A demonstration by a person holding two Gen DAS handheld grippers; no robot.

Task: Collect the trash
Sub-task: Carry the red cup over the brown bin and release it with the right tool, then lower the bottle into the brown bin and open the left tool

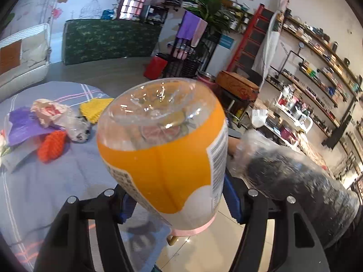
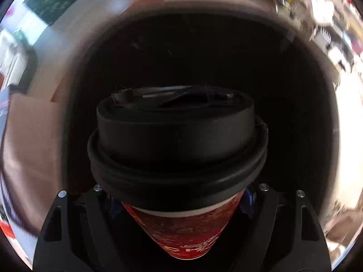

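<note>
Orange-labelled bottle [image 1: 163,149] — barcode, red cup [image 2: 181,231]

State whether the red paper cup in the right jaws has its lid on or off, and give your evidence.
On. The black lid sits snapped over the rim of the red cup, covering its mouth completely.

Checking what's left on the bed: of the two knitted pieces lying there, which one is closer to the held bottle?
The yellow knitted piece, whose edge disappears behind the bottle. The orange knitted piece lies farther left, beside the purple sheet.
</note>
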